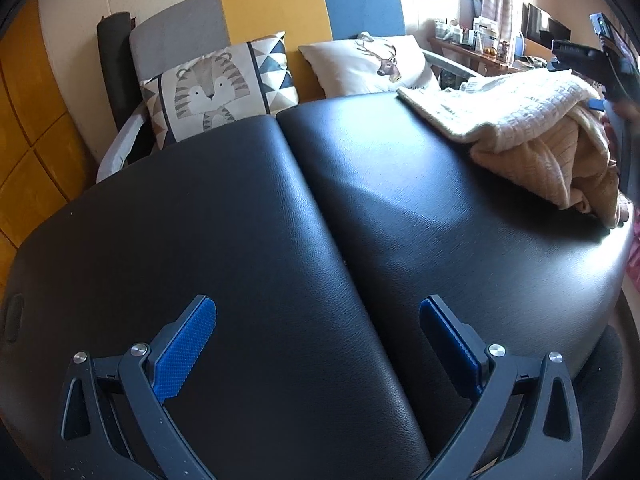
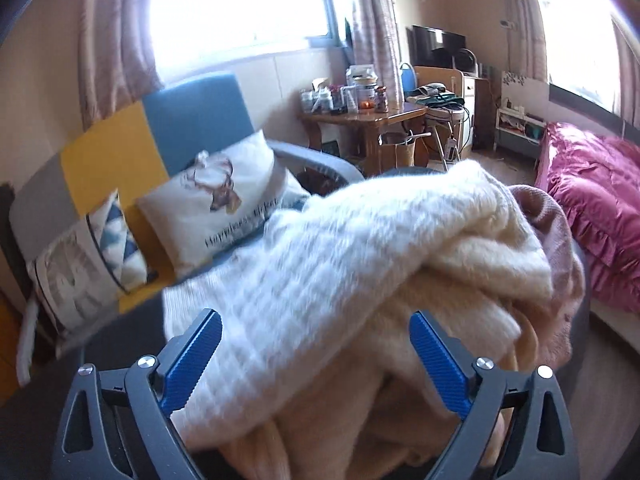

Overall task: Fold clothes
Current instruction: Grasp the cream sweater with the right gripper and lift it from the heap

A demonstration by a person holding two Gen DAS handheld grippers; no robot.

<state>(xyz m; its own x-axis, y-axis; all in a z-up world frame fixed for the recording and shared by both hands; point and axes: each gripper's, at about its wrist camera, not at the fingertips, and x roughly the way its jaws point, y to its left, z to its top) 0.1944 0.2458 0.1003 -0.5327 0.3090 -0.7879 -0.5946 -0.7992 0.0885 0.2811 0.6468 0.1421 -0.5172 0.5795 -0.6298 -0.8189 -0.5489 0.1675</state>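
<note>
Fingers (image 2: 436, 364) of the right gripper (image 2: 316, 360) are spread wide over the clothes (image 2: 360, 256) heaped at the surface's (image 1: 280, 240) far right; left gripper (image 1: 318, 354) is wide, empty; one top edge should be pinched.

Clothes pile (image 1: 532, 132) blocking table's (image 1: 280, 220) rt end.

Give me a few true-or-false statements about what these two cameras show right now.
1. The left gripper is holding a garment. False: it is open over the bare black table.
2. The cream knit lies on a peach garment. True.
3. The right gripper is open by the clothes pile. True.
4. The deer pillow lies on the table. False: it is on the sofa behind.
</note>
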